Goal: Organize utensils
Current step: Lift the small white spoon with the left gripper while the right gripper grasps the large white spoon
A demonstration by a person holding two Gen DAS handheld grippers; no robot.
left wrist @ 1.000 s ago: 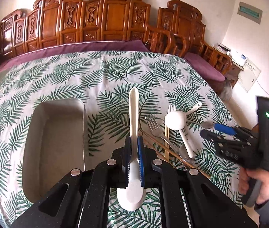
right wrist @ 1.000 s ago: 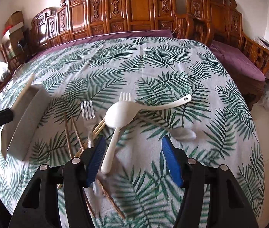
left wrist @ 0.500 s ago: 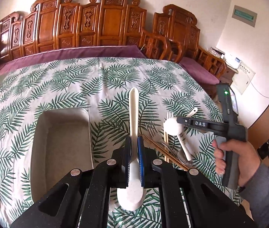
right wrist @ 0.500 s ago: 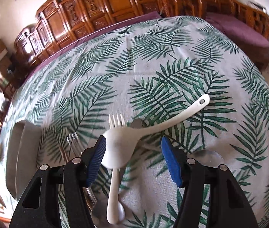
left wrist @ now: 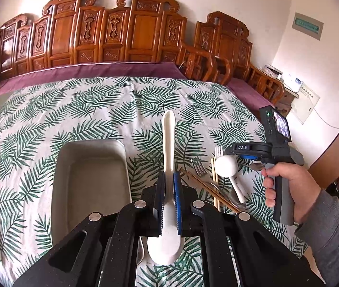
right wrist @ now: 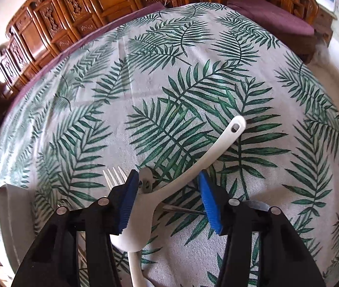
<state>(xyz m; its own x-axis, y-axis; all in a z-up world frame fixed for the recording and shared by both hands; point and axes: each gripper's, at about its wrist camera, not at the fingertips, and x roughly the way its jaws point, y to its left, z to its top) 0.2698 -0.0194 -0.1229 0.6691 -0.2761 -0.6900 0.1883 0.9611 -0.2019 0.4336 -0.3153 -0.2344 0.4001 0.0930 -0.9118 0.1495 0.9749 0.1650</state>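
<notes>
My left gripper [left wrist: 168, 181] is shut on a white plastic spoon [left wrist: 168, 148], handle pointing away, held above the table just right of a grey rectangular tray [left wrist: 90, 179]. My right gripper [right wrist: 167, 191] is open, its blue pads either side of a second white spoon [right wrist: 193, 167] that lies on the leaf-print cloth; it shows in the left wrist view [left wrist: 241, 153] held low over the utensil pile. The pile holds a third white spoon [left wrist: 226, 166], forks [left wrist: 198, 167], chopsticks [left wrist: 213, 191] and a metal spoon.
The tray's edge shows at the left of the right wrist view [right wrist: 13, 215]. A fork [right wrist: 113, 174] lies beside the left pad. Carved wooden chairs [left wrist: 133, 31] stand behind the table. The table edge falls off at the right.
My right gripper has moved down and forward over the pile, and its open pads now straddle the second white spoon. My left gripper still holds its spoon and has shifted slightly.
</notes>
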